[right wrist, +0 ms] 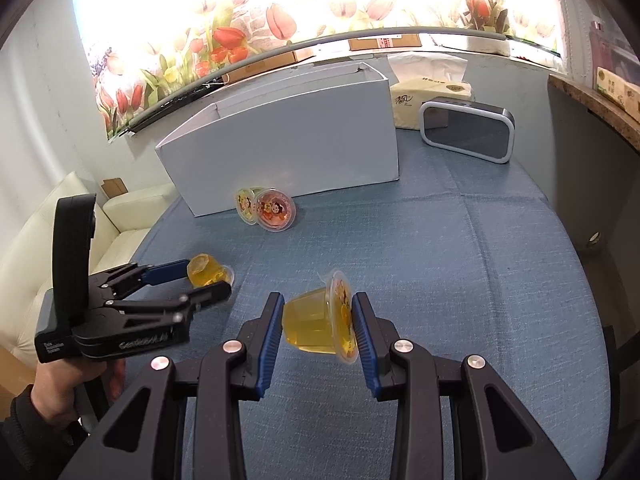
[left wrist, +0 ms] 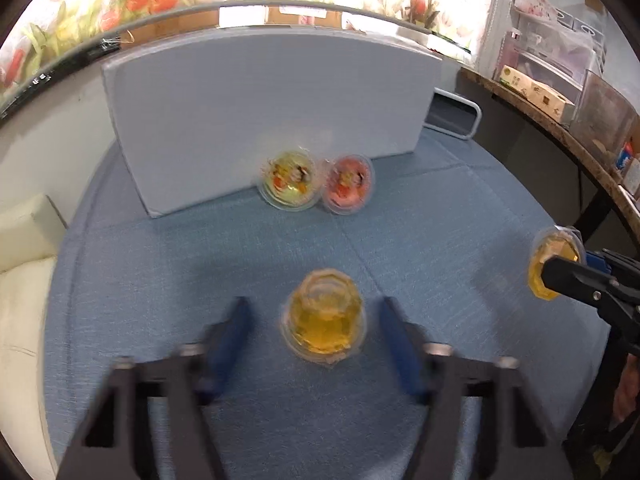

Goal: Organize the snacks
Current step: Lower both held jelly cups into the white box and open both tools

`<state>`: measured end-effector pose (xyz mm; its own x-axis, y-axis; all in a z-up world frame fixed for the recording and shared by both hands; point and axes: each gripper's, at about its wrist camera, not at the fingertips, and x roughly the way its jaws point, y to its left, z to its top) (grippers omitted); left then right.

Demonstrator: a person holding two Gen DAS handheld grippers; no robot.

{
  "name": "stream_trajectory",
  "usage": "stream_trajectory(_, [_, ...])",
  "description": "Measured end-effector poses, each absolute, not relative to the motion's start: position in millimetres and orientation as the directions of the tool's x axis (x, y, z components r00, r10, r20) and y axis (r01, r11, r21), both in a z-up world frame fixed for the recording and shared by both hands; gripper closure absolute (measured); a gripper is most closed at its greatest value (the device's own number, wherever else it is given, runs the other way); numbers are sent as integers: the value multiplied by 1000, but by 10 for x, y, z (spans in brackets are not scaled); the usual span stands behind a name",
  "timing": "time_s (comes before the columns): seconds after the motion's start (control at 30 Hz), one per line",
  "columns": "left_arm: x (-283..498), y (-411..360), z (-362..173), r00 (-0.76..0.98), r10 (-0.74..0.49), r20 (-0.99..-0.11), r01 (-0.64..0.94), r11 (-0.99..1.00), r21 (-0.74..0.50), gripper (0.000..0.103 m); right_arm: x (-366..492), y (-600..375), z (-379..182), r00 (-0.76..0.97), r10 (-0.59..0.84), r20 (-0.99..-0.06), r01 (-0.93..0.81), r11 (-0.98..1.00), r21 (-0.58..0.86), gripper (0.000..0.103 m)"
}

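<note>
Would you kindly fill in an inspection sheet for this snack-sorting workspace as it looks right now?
Surface: blue cloth-covered table, creased into panels.
Job's things: white open box at the back; yellow-green jelly cup and pink jelly cup lying on their sides, side by side in front of the box; one yellow jelly cup upside down on the cloth; another yellow jelly cup held sideways.
Clutter: tissue pack, grey clock-like device.
Grippers: left tool open, straddling the upside-down cup; right tool shut on the sideways cup.
Cables: nothing seen.
Surroundings: tulip-print curtain, cream sofa, cluttered shelf.
</note>
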<state>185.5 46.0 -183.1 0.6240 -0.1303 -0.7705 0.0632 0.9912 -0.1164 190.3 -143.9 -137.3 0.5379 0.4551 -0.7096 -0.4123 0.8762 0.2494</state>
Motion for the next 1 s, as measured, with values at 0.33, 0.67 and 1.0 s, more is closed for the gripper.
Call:
stream_trajectory(0.33, [1859, 488, -1692, 645, -170, -745, 85, 985, -152, 56, 1901, -1449, -1377, 533, 465, -706, -412, 872, 263, 65])
stream_trajectory(0.67, [1984, 523, -1017, 728, -188, -659, 117, 982, -150, 56, 2148, -1382, -1037, 570, 495, -655, -446, 857, 259, 65])
stream_trajectory(1.0, [2700, 880, -230, 801, -171, -573, 106, 984, -146, 56, 3057, -924, -297, 608, 547, -575, -519, 822, 234, 65])
